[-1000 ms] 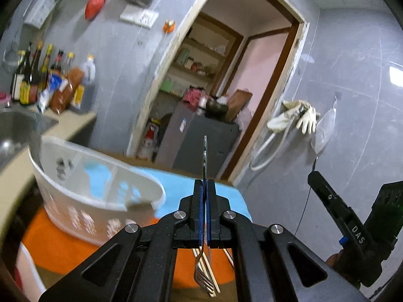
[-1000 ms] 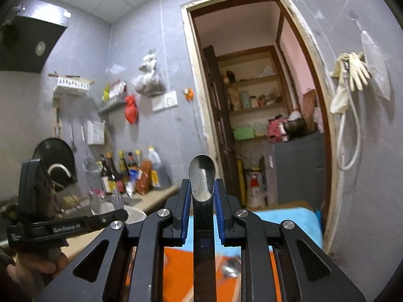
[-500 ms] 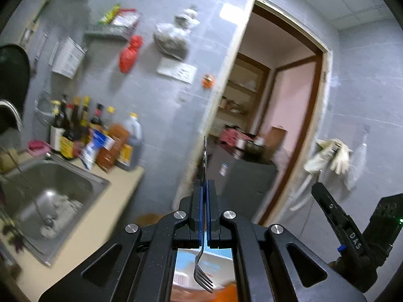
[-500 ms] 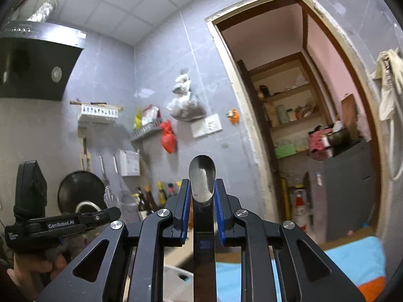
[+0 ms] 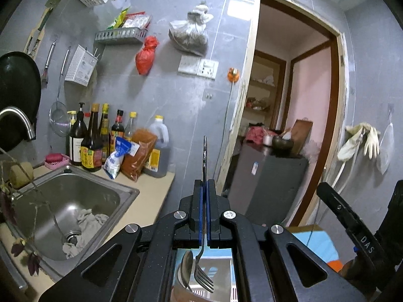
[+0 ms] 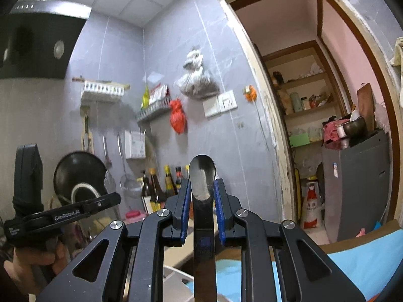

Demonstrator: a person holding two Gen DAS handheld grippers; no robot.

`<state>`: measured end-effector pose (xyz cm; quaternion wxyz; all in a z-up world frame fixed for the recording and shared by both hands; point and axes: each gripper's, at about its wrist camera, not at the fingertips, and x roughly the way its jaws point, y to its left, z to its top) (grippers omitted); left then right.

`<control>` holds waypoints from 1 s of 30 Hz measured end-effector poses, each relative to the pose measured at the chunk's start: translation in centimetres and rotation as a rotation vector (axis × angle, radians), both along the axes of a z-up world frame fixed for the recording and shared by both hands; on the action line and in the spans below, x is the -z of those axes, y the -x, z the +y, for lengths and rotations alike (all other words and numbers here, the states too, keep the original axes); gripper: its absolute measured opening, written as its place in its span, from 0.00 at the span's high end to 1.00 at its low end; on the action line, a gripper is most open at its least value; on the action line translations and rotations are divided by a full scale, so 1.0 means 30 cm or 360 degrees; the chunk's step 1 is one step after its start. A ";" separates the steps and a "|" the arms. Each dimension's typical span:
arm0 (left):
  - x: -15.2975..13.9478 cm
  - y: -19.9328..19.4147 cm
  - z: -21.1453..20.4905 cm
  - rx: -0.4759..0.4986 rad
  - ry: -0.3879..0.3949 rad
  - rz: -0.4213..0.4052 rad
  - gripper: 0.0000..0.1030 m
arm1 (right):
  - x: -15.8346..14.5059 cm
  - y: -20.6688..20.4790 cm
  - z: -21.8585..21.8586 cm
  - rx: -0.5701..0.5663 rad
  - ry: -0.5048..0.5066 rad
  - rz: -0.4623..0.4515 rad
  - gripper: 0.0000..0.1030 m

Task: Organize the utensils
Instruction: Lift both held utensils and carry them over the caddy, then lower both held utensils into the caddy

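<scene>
My left gripper [image 5: 204, 186] is shut on a steel fork [image 5: 203, 274], held edge-on with its handle pointing up past the fingertips and its tines hanging below the jaws. Under the tines a spoon [image 5: 186, 269] stands in a white container [image 5: 216, 266]. My right gripper [image 6: 202, 188] is shut on a steel utensil [image 6: 202, 183] with a rounded end that sticks up between the blue pads; its flat handle runs down out of frame. The left gripper's body [image 6: 63, 214] shows at the left of the right wrist view.
A steel sink [image 5: 70, 211] with a rag and a faucet [image 5: 17, 120] lies at left. Sauce bottles [image 5: 98, 141] line the counter's back. A doorway [image 5: 289, 125] with a grey cabinet [image 5: 267, 183] is ahead. A blue cloth [image 6: 360, 259] covers the table below.
Both grippers have tilted upward: the basket and orange mat have dropped out of sight, and the wall, sink and doorway fill the views. Both grips are unchanged.
</scene>
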<state>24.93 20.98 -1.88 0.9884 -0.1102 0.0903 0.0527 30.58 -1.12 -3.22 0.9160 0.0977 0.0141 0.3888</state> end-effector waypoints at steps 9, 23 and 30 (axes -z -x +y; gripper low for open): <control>0.070 -0.031 -0.034 0.0048 -0.0048 0.0077 1.00 | 0.076 -0.011 0.026 -0.0013 0.0114 0.0052 0.84; 0.053 0.007 -0.031 0.0178 0.0198 0.0179 0.86 | 0.054 0.025 -0.027 -0.0047 0.0157 0.0140 0.75; -0.044 0.045 -0.107 0.0200 0.0194 0.0115 0.53 | -0.061 0.077 -0.137 0.0059 0.0090 0.0126 0.45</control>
